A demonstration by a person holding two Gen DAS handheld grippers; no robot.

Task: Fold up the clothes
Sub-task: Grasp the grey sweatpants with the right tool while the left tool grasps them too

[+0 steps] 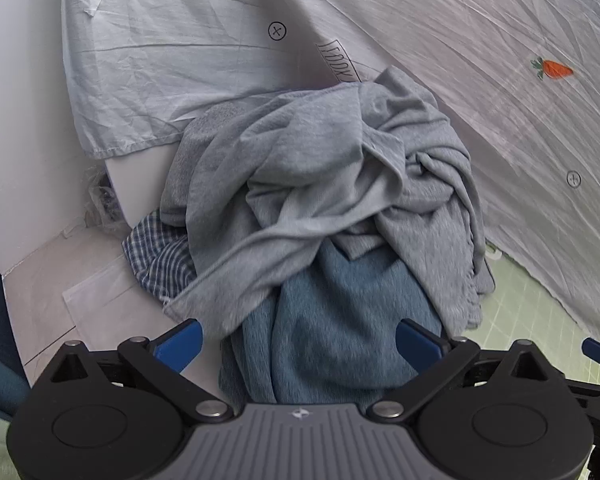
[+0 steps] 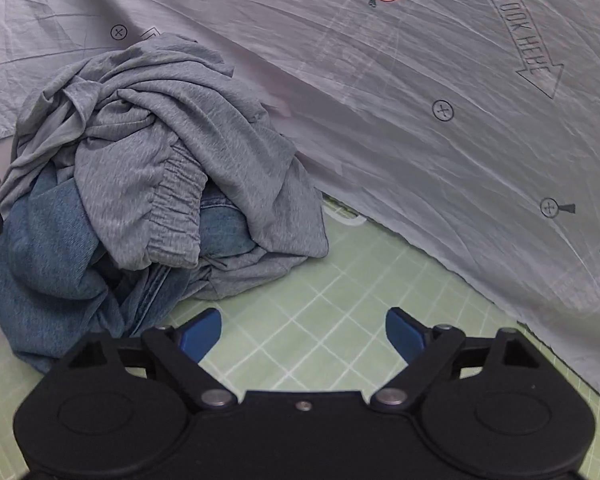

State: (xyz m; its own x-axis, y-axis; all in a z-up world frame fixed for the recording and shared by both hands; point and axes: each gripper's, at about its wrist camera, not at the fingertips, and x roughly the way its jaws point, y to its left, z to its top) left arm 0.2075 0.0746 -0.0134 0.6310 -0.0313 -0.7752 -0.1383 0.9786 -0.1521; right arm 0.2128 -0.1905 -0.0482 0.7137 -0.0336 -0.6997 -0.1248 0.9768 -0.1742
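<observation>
Grey knit garment [image 1: 320, 168] tops the pile, soft, light, floppy; heavier blue denim [image 2: 44, 248] beneath, both heaped on the green grid mat [image 2: 340, 288] beside the white sheet [image 2: 420, 80]; I'd pinch the grey elastic waistband [image 2: 176, 200]; left gripper [image 1: 299, 344] wide over denim, empty; right gripper [image 2: 304, 334] wide, empty, over mat.

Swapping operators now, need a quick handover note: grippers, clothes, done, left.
Left gripper: open, empty, over the clothes pile.
Right gripper: open, empty, over the green grid mat.
Pile: grey garment on top, denim beneath, checked piece at its side.
Printed sheet lies behind.
Done: nothing folded.
Left: everything.
</observation>
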